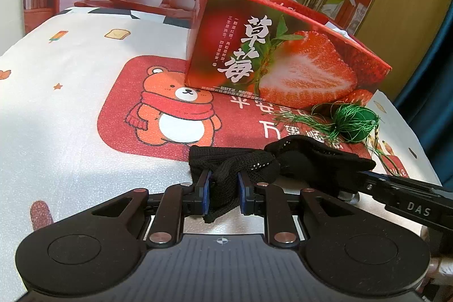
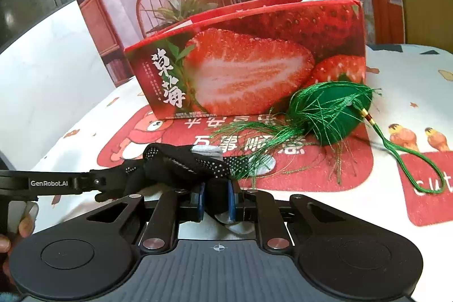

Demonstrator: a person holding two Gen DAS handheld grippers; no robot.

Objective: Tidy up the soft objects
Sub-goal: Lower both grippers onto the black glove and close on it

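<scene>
A black knitted sock (image 1: pixel 254 163) with white grip dots lies bunched near the front of the table, stretched between both grippers. My left gripper (image 1: pixel 225 194) is shut on its left end, blue pads pressing the fabric. My right gripper (image 1: pixel 363 179) comes in from the right, its tips buried in the other end. In the right wrist view my right gripper (image 2: pixel 216 200) is shut on the black sock (image 2: pixel 175 160), and the left gripper (image 2: pixel 96 183) reaches in from the left. A grey fabric patch (image 2: pixel 206 151) shows on the bundle. A green tasselled ball (image 2: pixel 331 115) lies by the box.
A tall red strawberry box (image 1: pixel 283 61), open on top with something white inside, stands behind the sock on the red bear mat (image 1: pixel 170 109). The green ball's cord loop (image 2: pixel 419 169) trails right. A hand (image 2: pixel 24 222) holds the left gripper. The table edge falls off at right.
</scene>
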